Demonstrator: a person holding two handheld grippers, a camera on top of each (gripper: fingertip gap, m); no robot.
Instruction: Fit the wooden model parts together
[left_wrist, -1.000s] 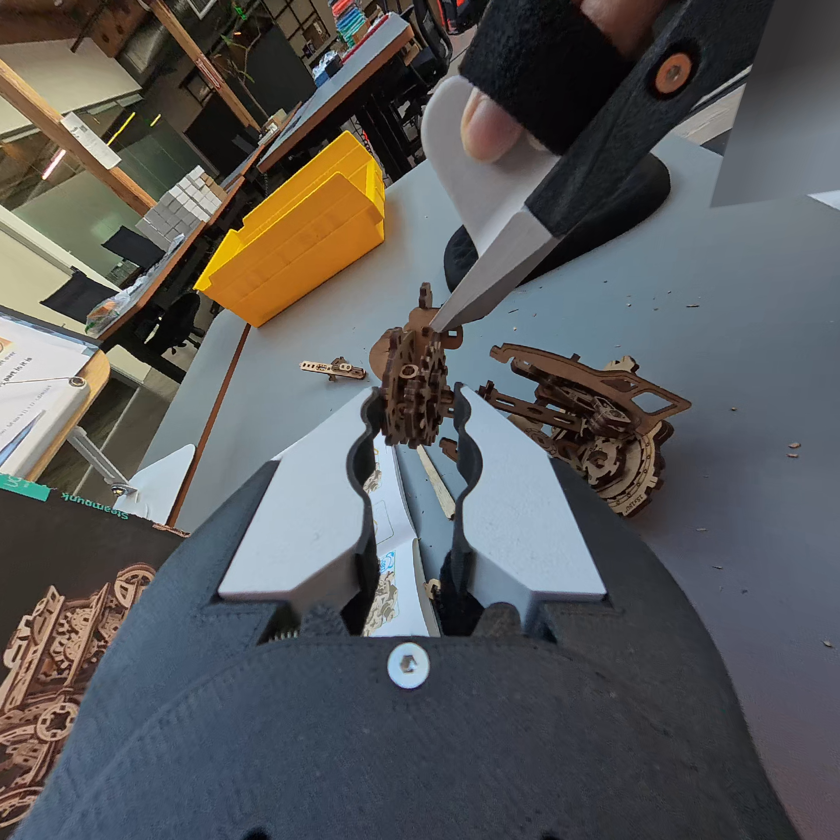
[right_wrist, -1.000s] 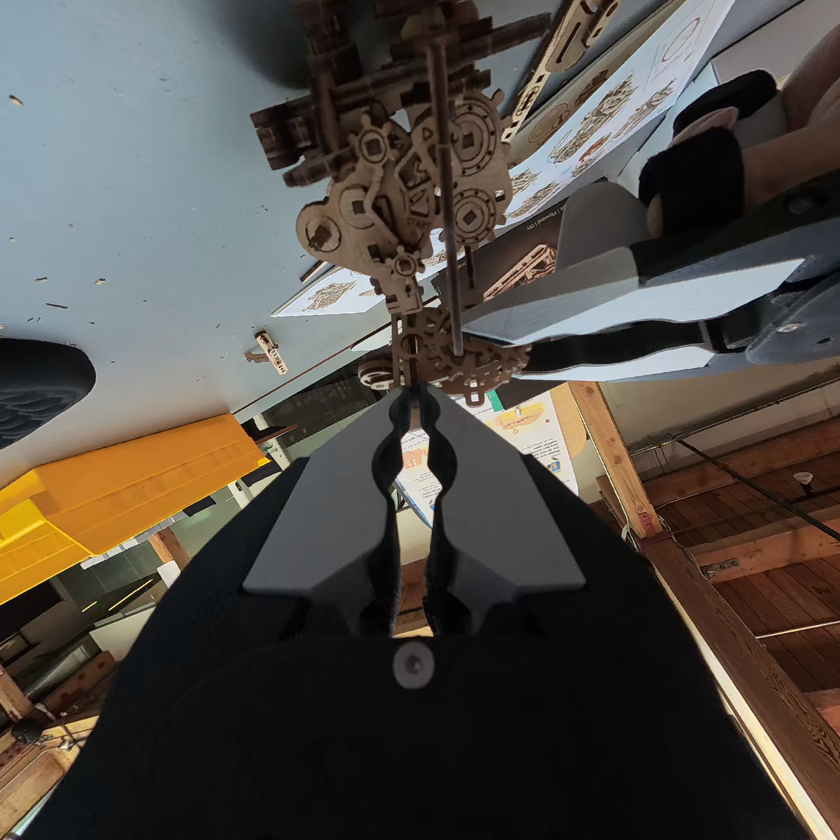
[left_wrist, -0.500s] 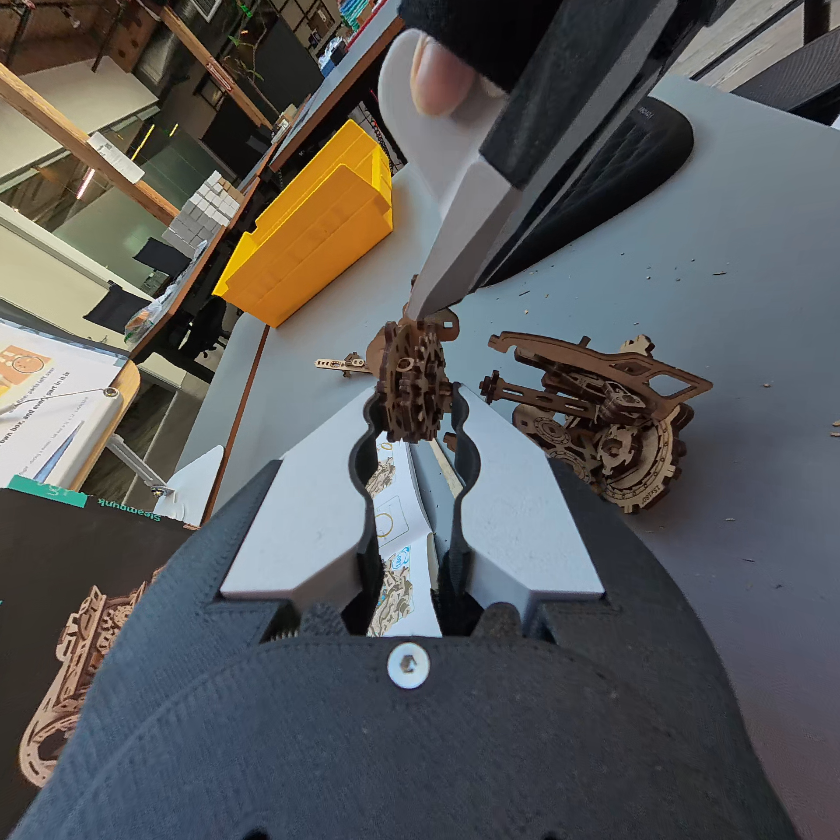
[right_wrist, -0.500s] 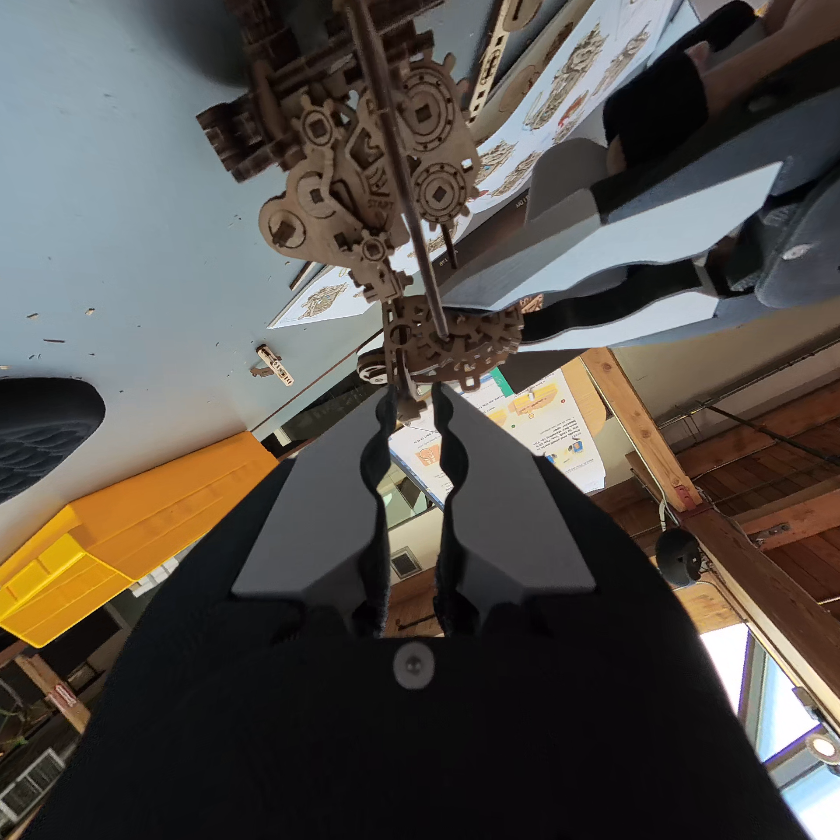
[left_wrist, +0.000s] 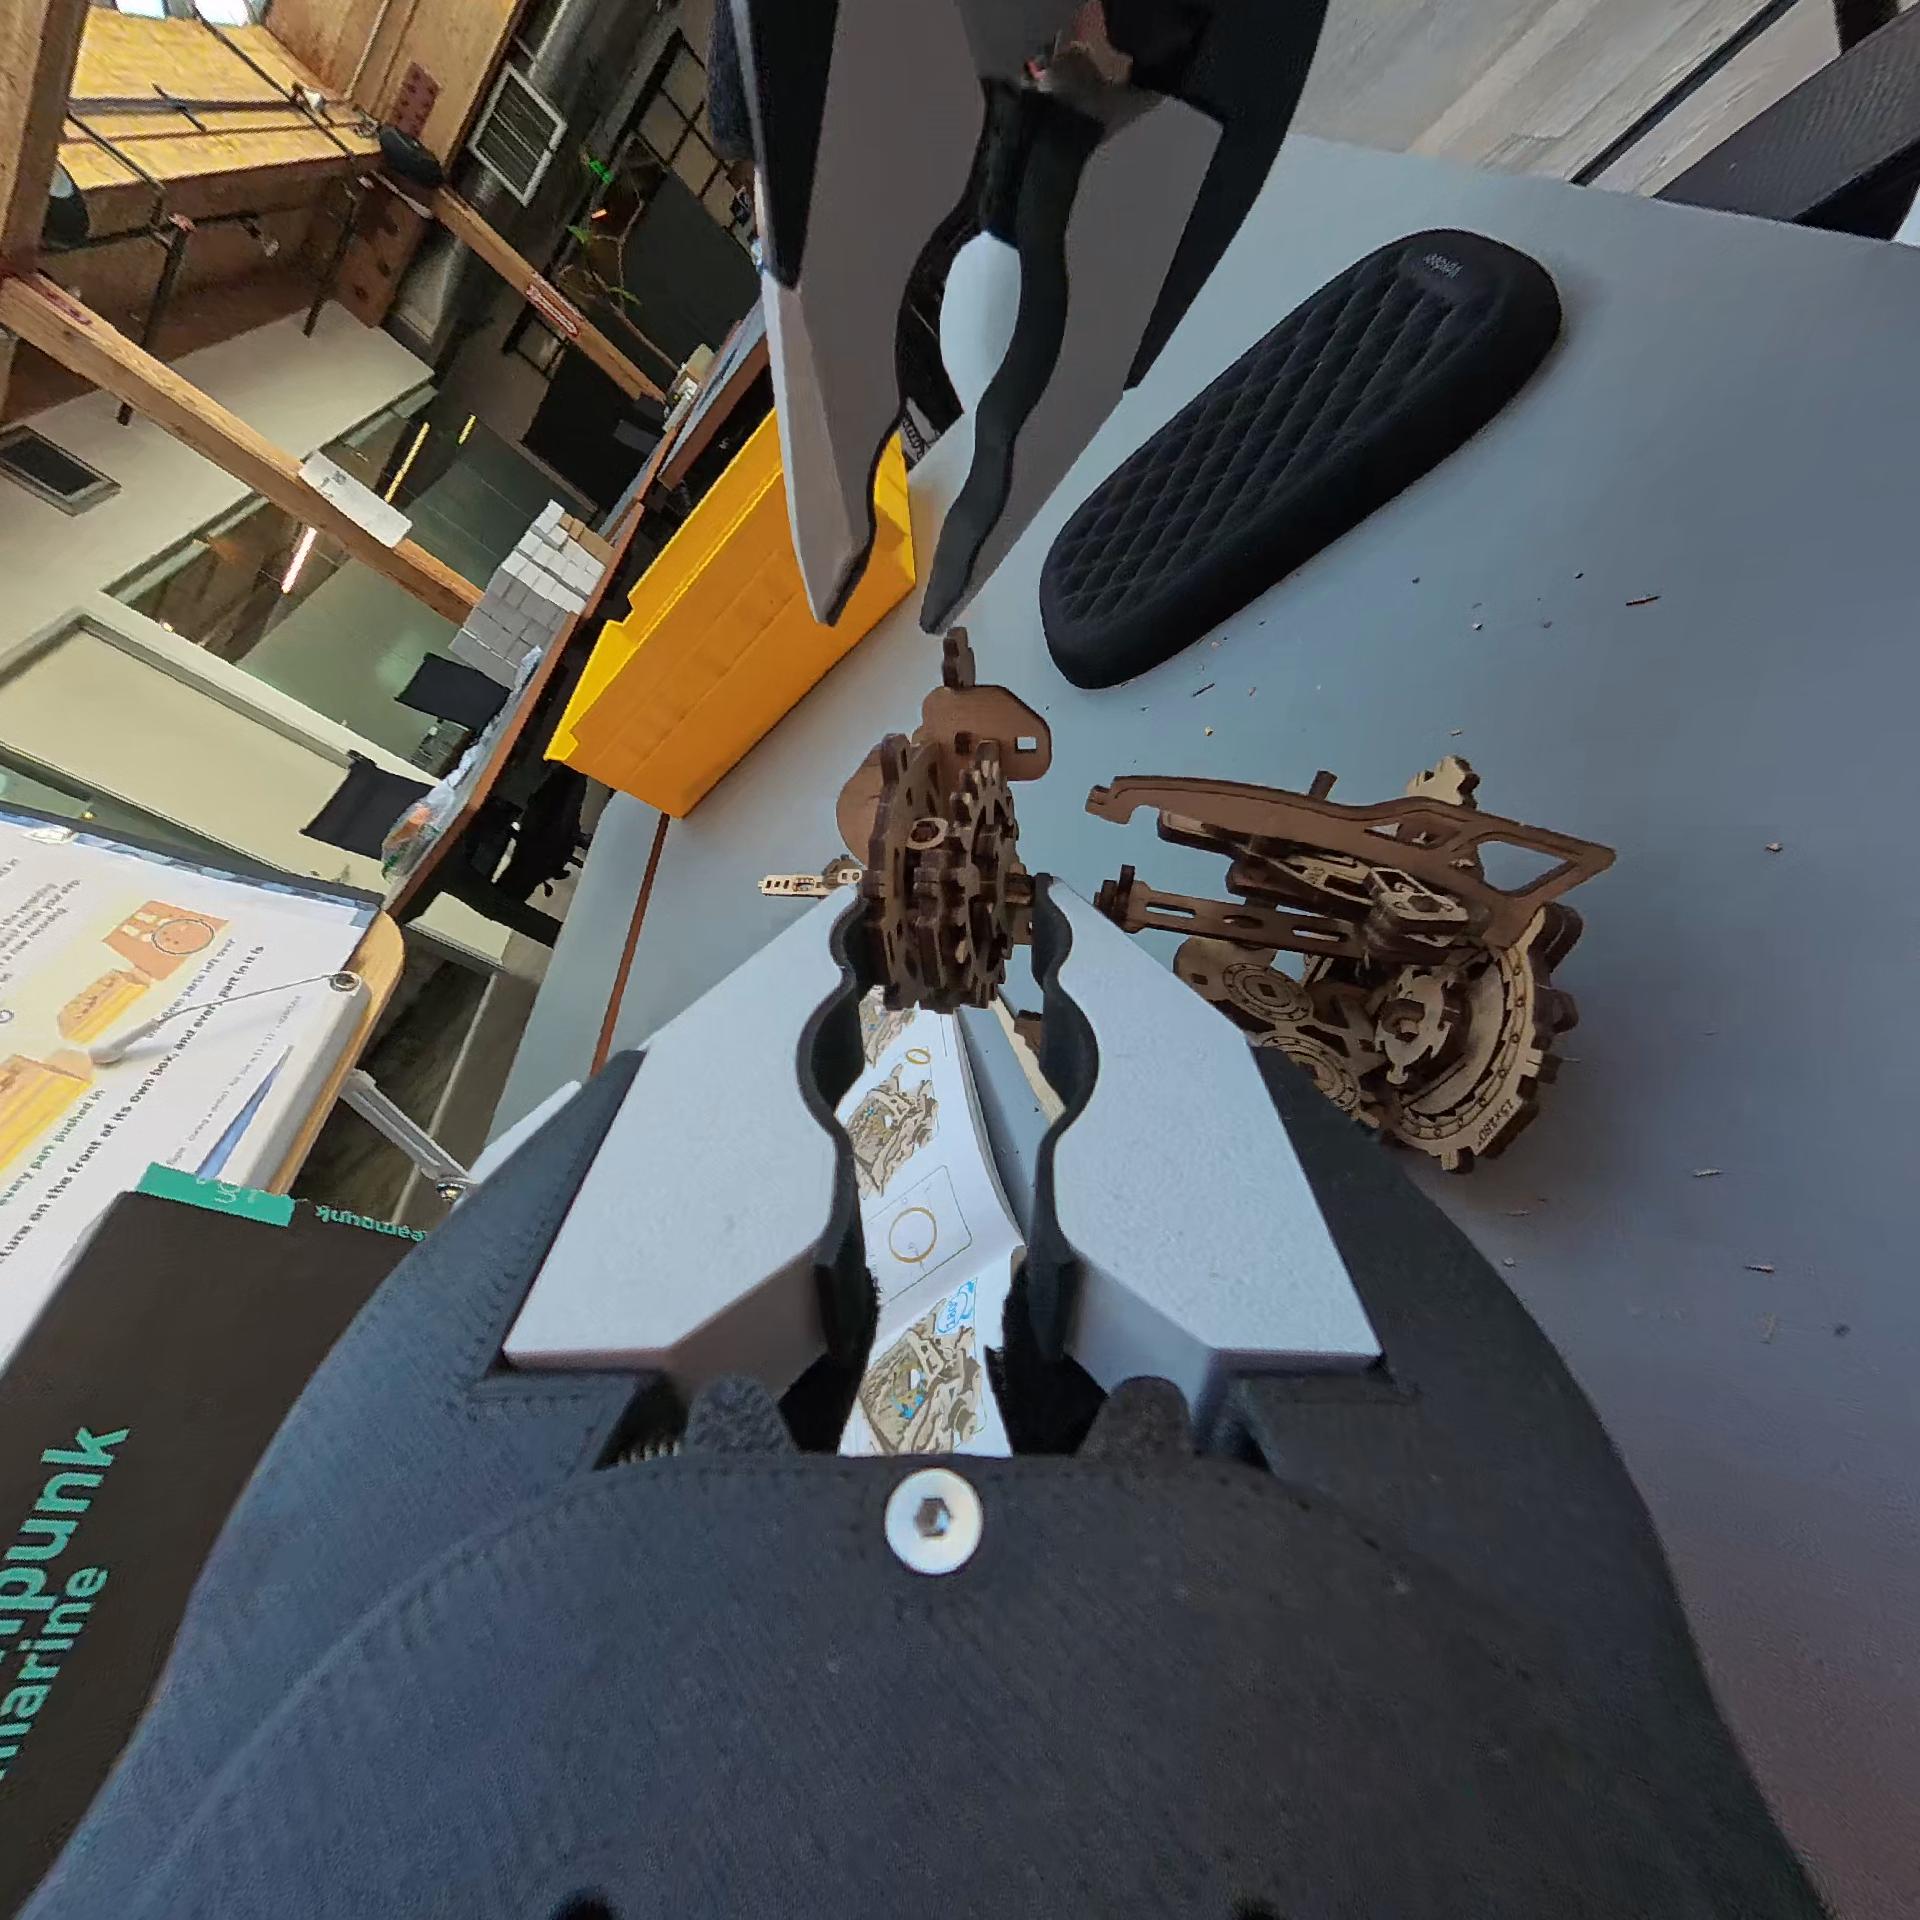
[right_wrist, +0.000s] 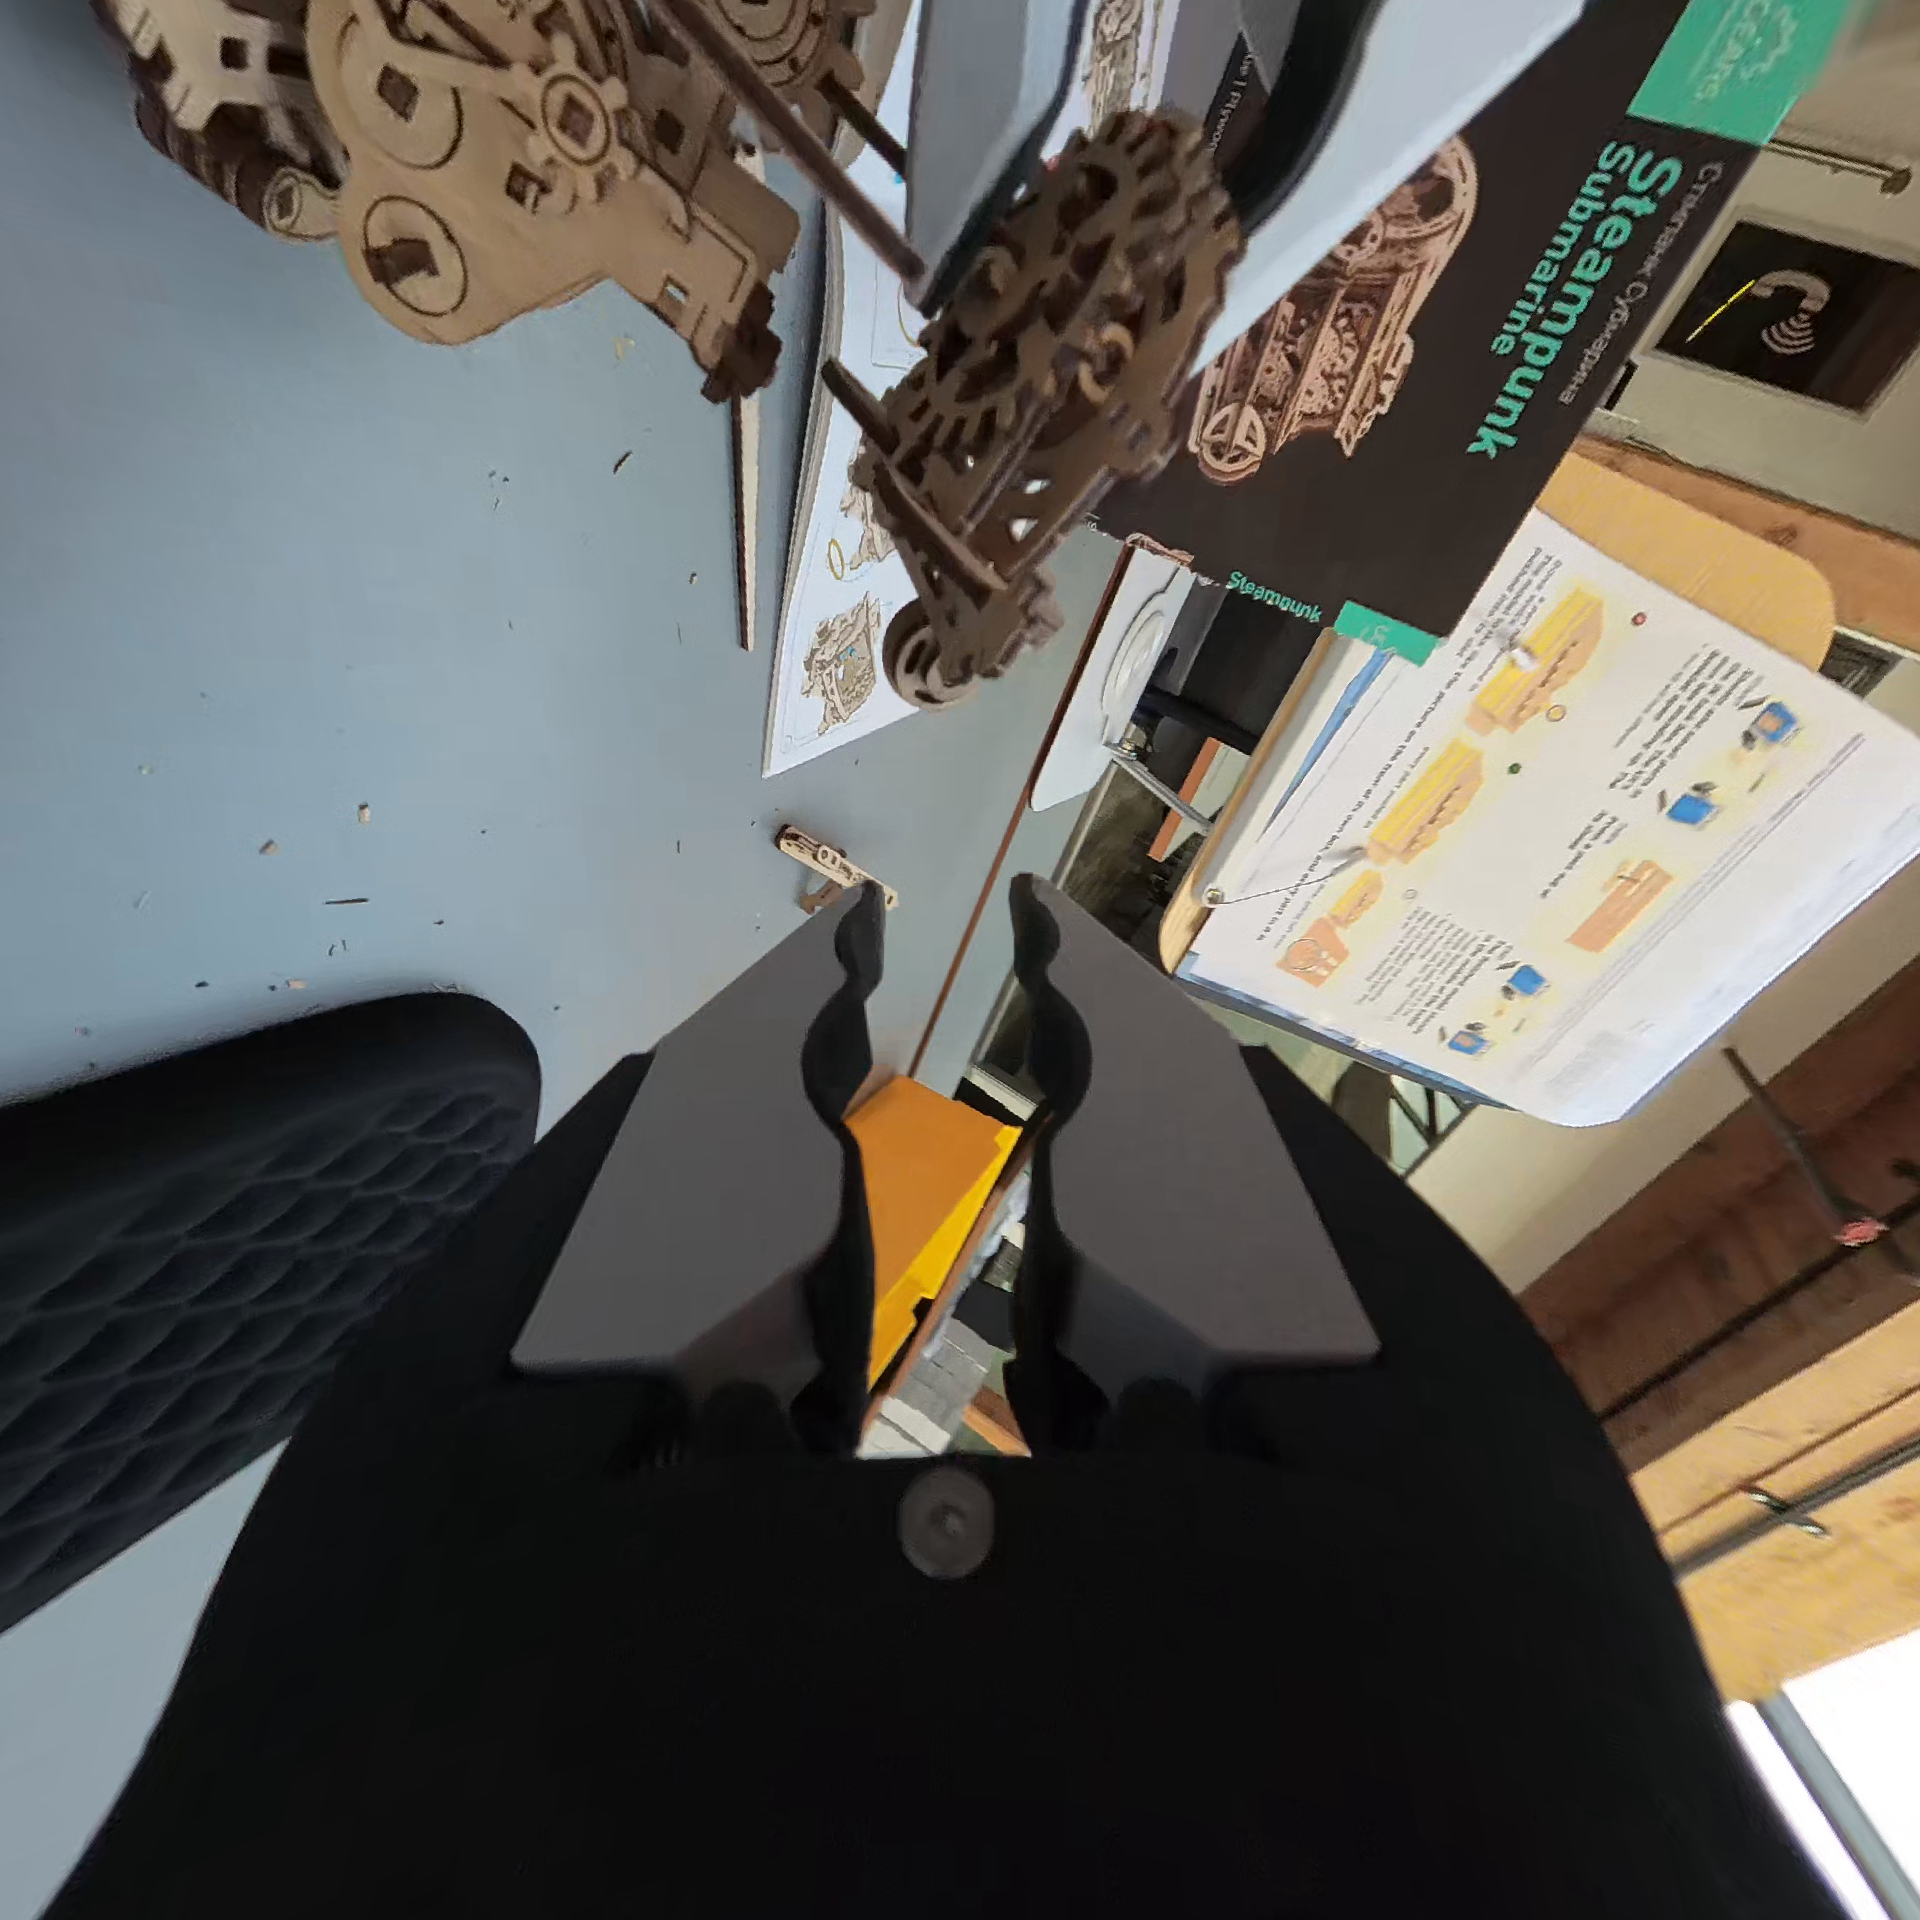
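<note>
My left gripper (left_wrist: 951, 920) is shut on a dark wooden gear cluster (left_wrist: 940, 883) and holds it above the grey table (left_wrist: 1662, 727). A flat rounded wooden plate stands at the cluster's far side. My right gripper (right_wrist: 945, 914) is open and empty. In the left wrist view it (left_wrist: 883, 618) hangs just above and behind the cluster, clear of it. In the right wrist view the cluster (right_wrist: 1039, 384) shows between the left gripper's fingers (right_wrist: 987, 156). A larger wooden model (left_wrist: 1382, 966) lies on the table to the right of the cluster; it also shows in the right wrist view (right_wrist: 468, 156).
A black wrist rest (left_wrist: 1299, 457) lies at the back right. A yellow bin (left_wrist: 727, 644) stands at the back left. A small loose wooden piece (left_wrist: 800, 883) lies near the table edge. An instruction booklet (left_wrist: 914, 1195) and a black box (left_wrist: 156, 1403) lie at the near left.
My right gripper has let go of the part on the gear cluster, opened, and pulled back and up. My left gripper still holds the cluster, now tilted a little higher.
</note>
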